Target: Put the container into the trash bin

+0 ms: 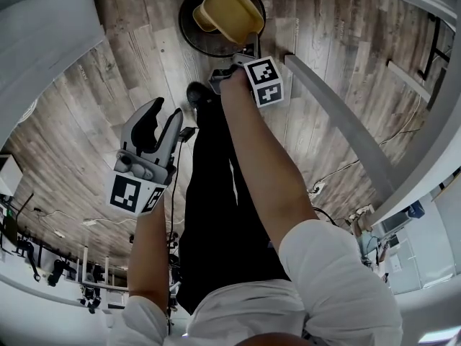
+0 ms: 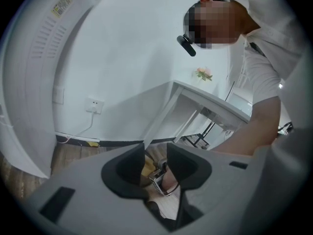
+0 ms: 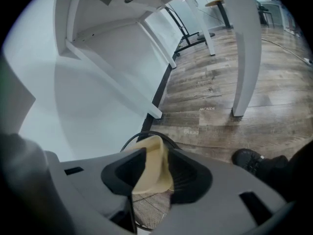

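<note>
A yellow plastic container [image 1: 227, 13] lies tilted in the mouth of a round black mesh trash bin [image 1: 189, 31] on the wood floor. My right gripper [image 1: 241, 55] reaches down to the bin's near rim. In the right gripper view the container [image 3: 152, 173] stands between the jaws of the right gripper [image 3: 156, 166] over the bin's mesh [image 3: 149, 207], and the jaws are parted and look slack on its wall. My left gripper [image 1: 162, 121] hangs open and empty to the left, well short of the bin. Between the jaws of the left gripper [image 2: 156, 155] a bit of the container [image 2: 146, 169] shows.
A white table leg and rail [image 1: 338, 114] run just right of the bin, with more legs [image 3: 247, 58] behind. A white wall [image 3: 88, 92] stands close behind the bin. The person's dark shoe [image 1: 196, 92] is beside the bin. A wall socket [image 2: 94, 104] has a cable.
</note>
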Available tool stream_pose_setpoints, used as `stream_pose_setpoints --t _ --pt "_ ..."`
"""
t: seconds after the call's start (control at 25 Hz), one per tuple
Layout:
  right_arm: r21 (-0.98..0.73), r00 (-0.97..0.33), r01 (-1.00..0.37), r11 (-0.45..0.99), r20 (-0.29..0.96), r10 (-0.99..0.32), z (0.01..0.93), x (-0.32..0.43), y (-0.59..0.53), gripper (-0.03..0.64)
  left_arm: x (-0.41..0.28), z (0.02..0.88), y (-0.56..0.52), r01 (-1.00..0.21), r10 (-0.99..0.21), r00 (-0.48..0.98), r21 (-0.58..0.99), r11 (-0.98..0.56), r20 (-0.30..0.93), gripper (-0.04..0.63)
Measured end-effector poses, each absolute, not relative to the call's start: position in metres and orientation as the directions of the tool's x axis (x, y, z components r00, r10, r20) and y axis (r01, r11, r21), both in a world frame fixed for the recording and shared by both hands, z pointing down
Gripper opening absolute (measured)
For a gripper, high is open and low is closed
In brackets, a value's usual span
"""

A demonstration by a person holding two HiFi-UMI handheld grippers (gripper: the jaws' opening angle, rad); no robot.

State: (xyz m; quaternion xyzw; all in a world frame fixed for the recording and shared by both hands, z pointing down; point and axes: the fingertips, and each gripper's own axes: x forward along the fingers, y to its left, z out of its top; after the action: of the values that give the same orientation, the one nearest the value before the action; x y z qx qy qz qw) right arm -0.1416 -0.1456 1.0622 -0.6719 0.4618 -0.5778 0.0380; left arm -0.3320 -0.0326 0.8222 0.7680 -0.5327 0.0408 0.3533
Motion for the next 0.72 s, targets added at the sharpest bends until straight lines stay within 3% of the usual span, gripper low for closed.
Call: stream_pose_setpoints --t 0.04,0.08,0.44,0.56,0.72 --pt "-0.585 -0.093 -0.565 -0.581 0.745 -0.660 1.064 -0.142 -0.144 0.176 -0.332 0.823 -0.033 -0.846 -0.787 0.433 0.500 -0.186 0.439 0.146" --pt "-0.582 -0.095 -0.563 -0.587 0.750 -0.654 1.065 -0.142 -0.142 0.189 -0.333 0.823 -0.034 -0.845 -0.786 0.435 0.499 -0.189 0.439 0.146" --pt "-0.617 -0.163 -0.616 -0.491 0.709 -0.686 1.017 -0.151 -0.157 0.184 -0.332 0.796 -0.037 -0.849 -0.810 0.421 0.490 -0.195 0.407 0.146" --pt "-0.666 -0.294 -0.656 -0.354 0.658 -0.693 0.981 -0.172 -0.168 0.173 -0.335 0.776 -0.039 -0.857 -0.825 0.408 0.476 -0.198 0.390 0.146" --pt "-0.673 -0.471 -0.737 -0.055 0.571 -0.672 0.905 -0.198 -0.183 0.161 -0.346 0.733 -0.048 -0.869 -0.856 0.384 0.450 -0.208 0.346 0.146"
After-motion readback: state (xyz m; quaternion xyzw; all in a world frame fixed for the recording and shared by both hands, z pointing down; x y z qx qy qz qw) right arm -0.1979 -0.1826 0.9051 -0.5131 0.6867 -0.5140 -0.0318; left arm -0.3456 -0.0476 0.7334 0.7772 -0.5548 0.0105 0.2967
